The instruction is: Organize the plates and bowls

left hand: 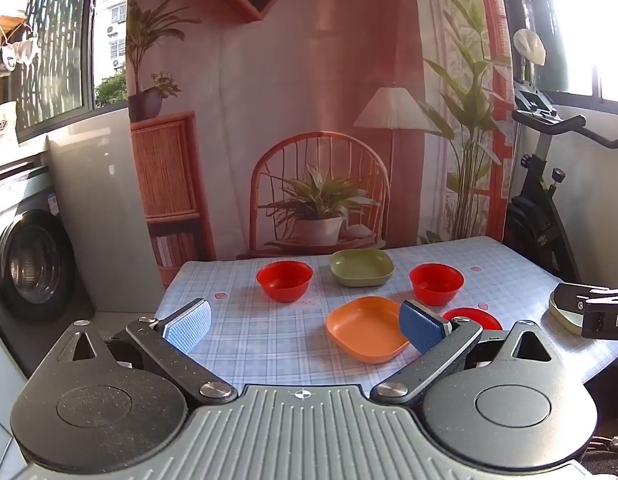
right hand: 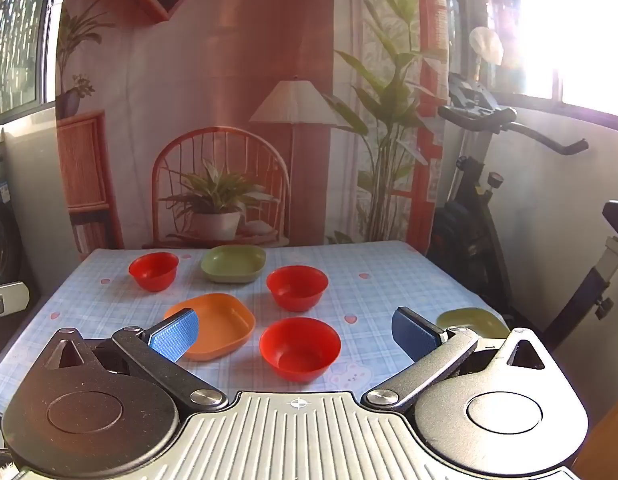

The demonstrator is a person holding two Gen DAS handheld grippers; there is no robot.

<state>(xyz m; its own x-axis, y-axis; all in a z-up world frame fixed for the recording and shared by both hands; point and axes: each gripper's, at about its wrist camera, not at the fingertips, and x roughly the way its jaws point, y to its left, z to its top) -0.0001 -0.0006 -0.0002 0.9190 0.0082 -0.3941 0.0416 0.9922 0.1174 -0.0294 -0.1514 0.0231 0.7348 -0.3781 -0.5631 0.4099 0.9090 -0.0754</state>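
Note:
On the checked tablecloth [left hand: 245, 332] lie three red bowls, two green plates and an orange plate. In the left wrist view I see a far-left red bowl [left hand: 284, 280], a green plate [left hand: 361, 267], a red bowl [left hand: 436, 283], the orange plate [left hand: 365, 334] and a third red bowl's rim [left hand: 475, 317]. My left gripper [left hand: 305, 330] is open and empty, above the near edge. The right wrist view shows the near red bowl [right hand: 299, 348], the orange plate [right hand: 221, 326], two further red bowls [right hand: 297, 287] [right hand: 153, 271], a green plate [right hand: 233, 264] and another green plate [right hand: 471, 321]. My right gripper [right hand: 295, 338] is open around the near red bowl's space, above it.
A printed backdrop hangs behind the table. A washing machine [left hand: 33, 264] stands at the left and an exercise bike [right hand: 481, 184] at the right. The right gripper's body [left hand: 593, 312] shows at the right edge of the left wrist view.

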